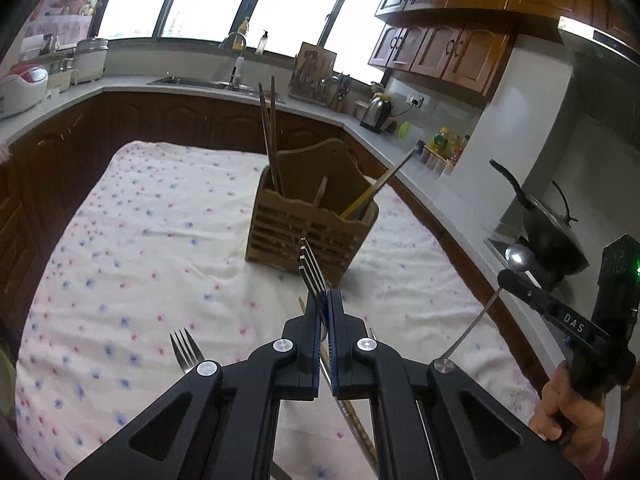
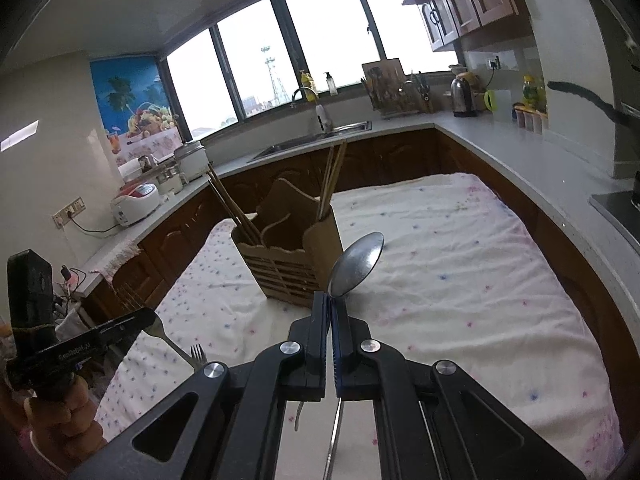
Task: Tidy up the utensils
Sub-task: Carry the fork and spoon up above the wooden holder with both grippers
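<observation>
A wooden utensil holder [image 1: 308,220] [image 2: 290,256] stands on the flowered cloth, with chopsticks [image 1: 268,132] [image 2: 332,176] upright in its compartments. My left gripper [image 1: 325,300] is shut on a steel fork [image 1: 312,268], tines pointing at the holder, held above the cloth. My right gripper [image 2: 330,300] is shut on a steel spoon [image 2: 356,264], bowl up, just in front of the holder. The right gripper [image 1: 520,276] with its spoon also shows at the right of the left wrist view. The left gripper [image 2: 136,322] shows at the lower left of the right wrist view.
A second fork [image 1: 185,350] [image 2: 197,354] lies on the cloth near the front. More chopsticks [image 1: 356,420] lie under the left gripper. The table [image 2: 460,280] is ringed by kitchen counters [image 1: 440,200] with a sink [image 2: 320,136], a kettle [image 2: 463,96] and a wok [image 1: 552,228].
</observation>
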Demonstrator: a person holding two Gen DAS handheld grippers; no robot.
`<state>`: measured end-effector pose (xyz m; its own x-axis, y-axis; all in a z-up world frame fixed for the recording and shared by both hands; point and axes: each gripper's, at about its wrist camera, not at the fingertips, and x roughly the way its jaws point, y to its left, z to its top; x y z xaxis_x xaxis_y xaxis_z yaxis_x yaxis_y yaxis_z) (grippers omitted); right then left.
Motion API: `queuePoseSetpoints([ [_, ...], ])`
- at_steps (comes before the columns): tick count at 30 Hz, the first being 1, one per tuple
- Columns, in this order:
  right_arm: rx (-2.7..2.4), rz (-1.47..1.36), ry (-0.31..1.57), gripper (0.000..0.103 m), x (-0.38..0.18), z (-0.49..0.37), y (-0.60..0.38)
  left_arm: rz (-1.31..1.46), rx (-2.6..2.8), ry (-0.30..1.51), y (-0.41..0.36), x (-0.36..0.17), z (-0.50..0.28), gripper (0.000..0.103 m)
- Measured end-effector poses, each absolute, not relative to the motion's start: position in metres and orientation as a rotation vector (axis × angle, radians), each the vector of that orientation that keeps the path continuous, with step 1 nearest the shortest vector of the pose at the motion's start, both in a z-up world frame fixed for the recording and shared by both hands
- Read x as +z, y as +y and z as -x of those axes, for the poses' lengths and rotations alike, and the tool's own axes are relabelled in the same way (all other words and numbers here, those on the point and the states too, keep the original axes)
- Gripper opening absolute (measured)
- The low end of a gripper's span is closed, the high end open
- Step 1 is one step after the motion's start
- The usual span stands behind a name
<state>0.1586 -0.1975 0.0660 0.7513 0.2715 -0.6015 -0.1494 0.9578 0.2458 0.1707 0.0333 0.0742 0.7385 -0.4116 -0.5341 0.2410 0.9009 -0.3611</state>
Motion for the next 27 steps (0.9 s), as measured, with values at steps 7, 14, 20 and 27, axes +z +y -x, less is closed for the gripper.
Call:
queuePoseSetpoints([
  [7, 0.242, -0.189, 0.643, 0.002, 0.076, -0.165, -0.194, 0.289, -0.353, 0.608, 0.043, 0.086, -0.175, 0.001],
  [14, 0.255, -0.182, 0.611, 0.002, 0.084, -0.174, -0.189, 0.3, -0.345, 0.582, 0.05, 0.093, -0.182, 0.001],
  [20, 0.266, -0.178, 0.599, 0.002, 0.085, -0.181, -0.184, 0.316, -0.344, 0.565, 0.055, 0.096, -0.189, 0.001],
  [27, 0.273, -0.175, 0.594, 0.002, 0.085, -0.193, -0.181, 0.333, -0.349, 0.548, 0.059, 0.097, -0.197, 0.001],
])
